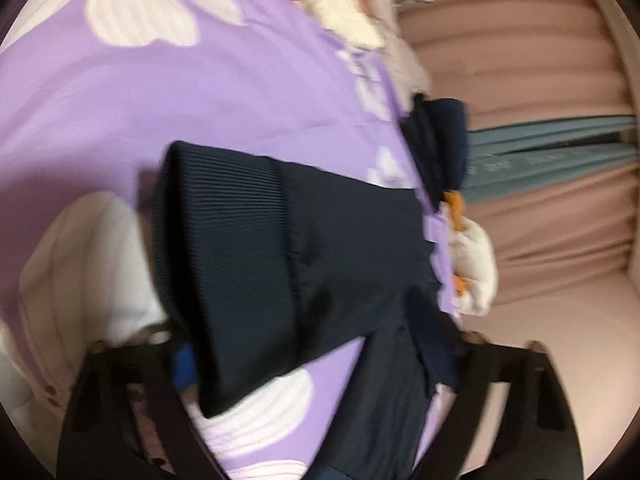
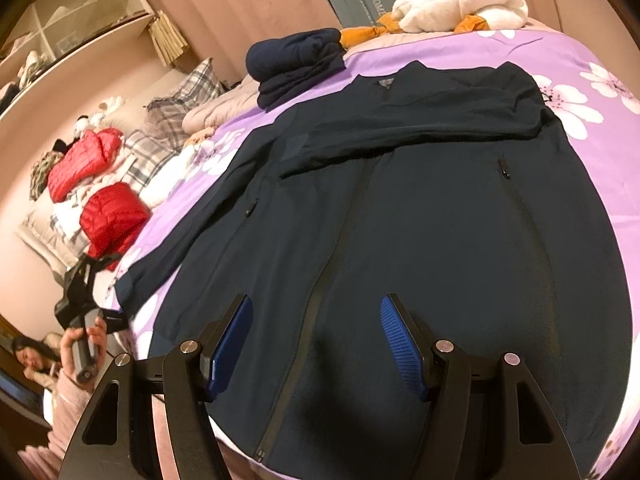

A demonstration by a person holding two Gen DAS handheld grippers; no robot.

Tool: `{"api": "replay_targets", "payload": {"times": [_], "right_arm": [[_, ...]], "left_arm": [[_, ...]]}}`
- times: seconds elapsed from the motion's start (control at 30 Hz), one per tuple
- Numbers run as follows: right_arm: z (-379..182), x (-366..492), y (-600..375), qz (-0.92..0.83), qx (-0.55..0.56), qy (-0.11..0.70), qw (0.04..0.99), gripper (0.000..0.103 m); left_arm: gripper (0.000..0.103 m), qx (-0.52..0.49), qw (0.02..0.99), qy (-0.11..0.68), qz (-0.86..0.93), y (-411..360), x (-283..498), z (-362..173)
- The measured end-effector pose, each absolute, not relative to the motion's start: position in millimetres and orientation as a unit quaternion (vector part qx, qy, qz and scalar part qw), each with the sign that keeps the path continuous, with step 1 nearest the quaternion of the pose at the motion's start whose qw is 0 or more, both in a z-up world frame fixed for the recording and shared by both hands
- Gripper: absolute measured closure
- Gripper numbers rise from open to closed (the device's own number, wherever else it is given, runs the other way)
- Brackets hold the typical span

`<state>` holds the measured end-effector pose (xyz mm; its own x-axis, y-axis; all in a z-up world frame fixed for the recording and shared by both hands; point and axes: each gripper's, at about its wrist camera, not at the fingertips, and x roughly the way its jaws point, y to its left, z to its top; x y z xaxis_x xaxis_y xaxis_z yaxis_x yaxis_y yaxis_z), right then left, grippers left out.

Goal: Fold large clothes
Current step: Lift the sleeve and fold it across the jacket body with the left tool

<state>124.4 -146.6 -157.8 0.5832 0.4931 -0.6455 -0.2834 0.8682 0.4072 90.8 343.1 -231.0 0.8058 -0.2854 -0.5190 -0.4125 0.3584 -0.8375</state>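
The right gripper (image 2: pixel 316 344) hovers over the lower front of the dark navy jacket (image 2: pixel 400 220), its jaws apart with nothing between the blue ribbed pads (image 2: pixel 402 344); the black centre zip runs up between them. The jacket lies front-up and spread across the purple flowered bedspread (image 2: pixel 580 64), one sleeve folded across its chest and the other stretched toward the left edge of the bed. Its hem is cut off by the gripper's black frame and the picture's lower edge.

The left gripper (image 1: pixel 320 364) is seen through heavy blur. The jacket's ribbed cuff (image 1: pixel 220 216) and sleeve end lie between its jaws, but the right-hand finger is hidden behind dark cloth and only a sliver of blue pad (image 1: pixel 184 364) shows on the left, so whether the pads press on the fabric cannot be told. In the right wrist view this gripper appears small at the bed's left edge, held in a hand (image 2: pixel 84 344) with a pale pink sleeve.

Farther off, a folded navy garment (image 2: pixel 296 64) sits at the far side of the bed, beside a white plush toy (image 2: pixel 460 4) with orange parts. Red puffer jackets (image 2: pixel 100 184) lie among plaid pillows (image 2: pixel 176 104), and pink curtains (image 1: pixel 520 60) hang behind.
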Motion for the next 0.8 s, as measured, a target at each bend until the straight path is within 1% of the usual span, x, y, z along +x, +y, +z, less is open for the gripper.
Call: {"api": "replay_targets", "payload": {"times": [0.07, 0.13, 0.17, 0.2, 0.23, 0.27, 0.3, 0.33, 0.37, 0.53, 0.7, 0.8], "right_arm": [[-160, 125, -147, 0.219, 0.133, 0.404, 0.878, 0.037], [-162, 126, -149, 0.220, 0.137, 0.406, 0.876, 0.037], [-162, 126, -149, 0.220, 0.138, 0.407, 0.876, 0.037], [-163, 126, -148, 0.220, 0.138, 0.408, 0.875, 0.037], [-163, 126, -148, 0.220, 0.139, 0.409, 0.875, 0.037], [-164, 127, -148, 0.221, 0.140, 0.409, 0.874, 0.037], [-164, 126, -148, 0.223, 0.142, 0.410, 0.873, 0.037], [-165, 126, -148, 0.225, 0.143, 0.410, 0.872, 0.037], [-165, 126, -148, 0.227, 0.144, 0.410, 0.872, 0.037], [-167, 126, -152, 0.233, 0.153, 0.407, 0.870, 0.037], [-168, 126, -163, 0.238, 0.174, 0.399, 0.868, 0.037], [-169, 127, -173, 0.242, 0.189, 0.392, 0.867, 0.037]], "left_arm": [[0.034, -0.565, 0.765, 0.306, 0.049, 344, 90, -232], [0.045, -0.559, 0.769, 0.305, 0.056, 343, 89, -231], [0.054, -0.554, 0.771, 0.309, 0.059, 343, 89, -233], [0.060, -0.553, 0.771, 0.312, 0.058, 344, 89, -234], [0.064, -0.550, 0.769, 0.321, 0.057, 344, 91, -236], [0.071, -0.546, 0.769, 0.327, 0.059, 343, 92, -236], [0.077, -0.542, 0.770, 0.331, 0.060, 343, 94, -235], [0.078, -0.534, 0.773, 0.335, 0.061, 343, 95, -232], [0.082, -0.529, 0.778, 0.334, 0.061, 342, 95, -226], [0.088, -0.494, 0.810, 0.311, 0.063, 334, 101, -188], [0.090, -0.441, 0.843, 0.304, 0.051, 307, 124, -135], [0.090, -0.404, 0.861, 0.307, 0.041, 278, 149, -103]]}}
